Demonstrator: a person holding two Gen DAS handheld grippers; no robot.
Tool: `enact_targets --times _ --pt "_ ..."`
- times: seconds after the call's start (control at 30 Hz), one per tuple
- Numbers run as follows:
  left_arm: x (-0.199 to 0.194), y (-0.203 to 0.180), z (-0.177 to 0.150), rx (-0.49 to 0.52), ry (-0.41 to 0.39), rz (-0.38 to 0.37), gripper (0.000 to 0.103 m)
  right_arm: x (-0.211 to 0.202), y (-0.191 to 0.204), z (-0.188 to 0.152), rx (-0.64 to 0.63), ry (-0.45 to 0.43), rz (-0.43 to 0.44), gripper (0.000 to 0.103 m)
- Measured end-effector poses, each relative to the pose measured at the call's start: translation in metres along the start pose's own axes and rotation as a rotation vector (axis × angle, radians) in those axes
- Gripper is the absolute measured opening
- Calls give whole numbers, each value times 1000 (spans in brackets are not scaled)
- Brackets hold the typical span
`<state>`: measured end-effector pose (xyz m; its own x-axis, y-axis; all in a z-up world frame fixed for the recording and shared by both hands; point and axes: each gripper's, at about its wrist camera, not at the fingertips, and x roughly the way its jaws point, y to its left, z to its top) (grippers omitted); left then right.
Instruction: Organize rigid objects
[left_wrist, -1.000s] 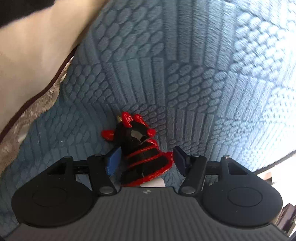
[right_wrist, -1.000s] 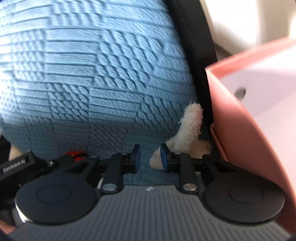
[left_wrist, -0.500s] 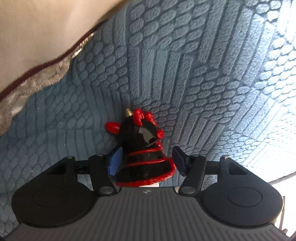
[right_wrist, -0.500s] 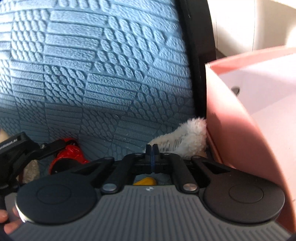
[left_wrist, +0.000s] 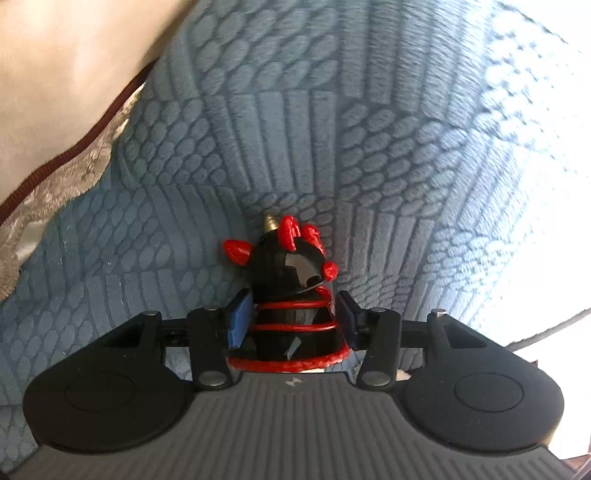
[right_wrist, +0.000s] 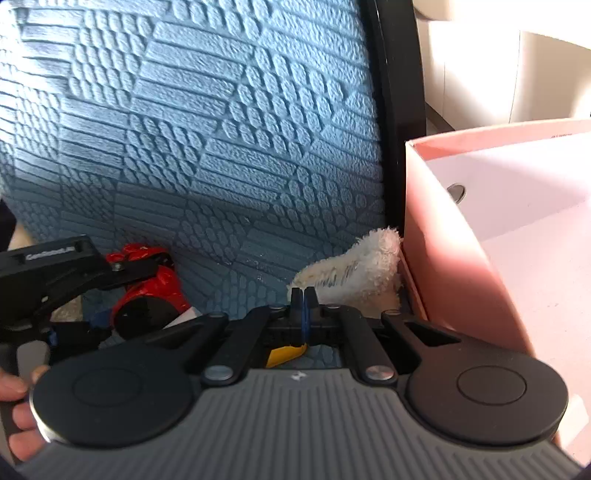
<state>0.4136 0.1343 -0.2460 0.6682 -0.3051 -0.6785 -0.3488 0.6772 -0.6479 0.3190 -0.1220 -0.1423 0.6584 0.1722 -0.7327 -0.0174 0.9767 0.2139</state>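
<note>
Tongs on the left (left_wrist: 291, 321) are squeezing a black and red toy (left_wrist: 291, 295), with the pads pressing on both its sides. The toy is sitting on the blue bumpy cushion (left_wrist: 369, 147). The right tongs (right_wrist: 303, 295) are pinched all the way together, and I cannot tell if they are holding anything. The picking-up step is happening now. Next, I think, the toy needs lifting and carrying over to the pink box (right_wrist: 461, 240) nearby.

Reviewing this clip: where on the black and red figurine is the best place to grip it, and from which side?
Grip the black and red figurine across its flared lower body, coming from its base end. The ringed cone is broad there; the horned head is narrow and uneven. The left gripper already pinches there.
</note>
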Motion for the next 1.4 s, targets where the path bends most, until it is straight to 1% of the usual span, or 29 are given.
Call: enact_targets --times 0.07,0.23,0.27,0.37,0.4,0.43,0.57,0.63,0.67,0.73,0.77,0.8,0.87,0.97,1.03,1.07,1.1,1.17,1.33,1.37,1.4 --pt "-1 -6 -2 31 -6 2 51 -6 0 -3 11 0 -3 3" --pt "-11 -13 -8 65 -32 1 51 -23 0 -11 -5 -13 3 3" --pt "-13 -14 -10 71 -38 3 50 -25 -7 -6 -3 -14 7 3" --pt "-24 -17 -15 69 -45 -7 49 -32 -11 -7 20 -18 11 3" --pt "-28 -18 -19 72 -46 -11 49 -34 -14 -6 30 -21 17 3" --pt "-42 -12 -22 81 -49 -13 49 -32 -14 -5 41 -25 23 3" --pt "-53 -18 -29 130 -61 6 49 -29 -21 -2 95 -29 79 6" --pt "-52 -24 -27 158 -70 23 49 -23 -21 0 113 -32 104 7" --pt "-52 -25 -28 163 -73 27 49 -20 -22 1 119 -26 114 9" --pt "-53 -27 -27 161 -74 26 49 -16 -22 2 139 -11 112 22" --pt "-56 -29 -27 160 -75 26 49 -14 -22 2 147 -7 110 36" --pt "-57 -30 -27 158 -77 29 49 -12 -22 2 153 -3 108 40" --pt "-57 -26 -21 153 -82 31 49 -7 -22 0 161 15 95 40" --pt "-67 -31 -17 152 -88 27 49 12 -20 -1 187 22 83 40" --pt "-75 -32 -20 154 -90 27 49 21 -17 -1 170 16 47 40" --pt "-80 -31 -17 153 -90 27 49 26 -15 -2 156 21 36 38" --pt "-81 -31 -17 152 -89 29 49 31 -14 -2 153 30 25 38" --pt "-83 -29 -15 146 -86 31 49 39 -15 -3 176 40 16 38" --pt "-78 -28 -11 138 -89 37 49 50 -26 -2 226 -8 -24 38" --pt "-79 -28 -11 139 -90 38 49 51 -28 -1 235 -19 -16 38" --pt "-78 -29 -11 141 -91 39 49 49 -30 0 242 -27 -11 34"
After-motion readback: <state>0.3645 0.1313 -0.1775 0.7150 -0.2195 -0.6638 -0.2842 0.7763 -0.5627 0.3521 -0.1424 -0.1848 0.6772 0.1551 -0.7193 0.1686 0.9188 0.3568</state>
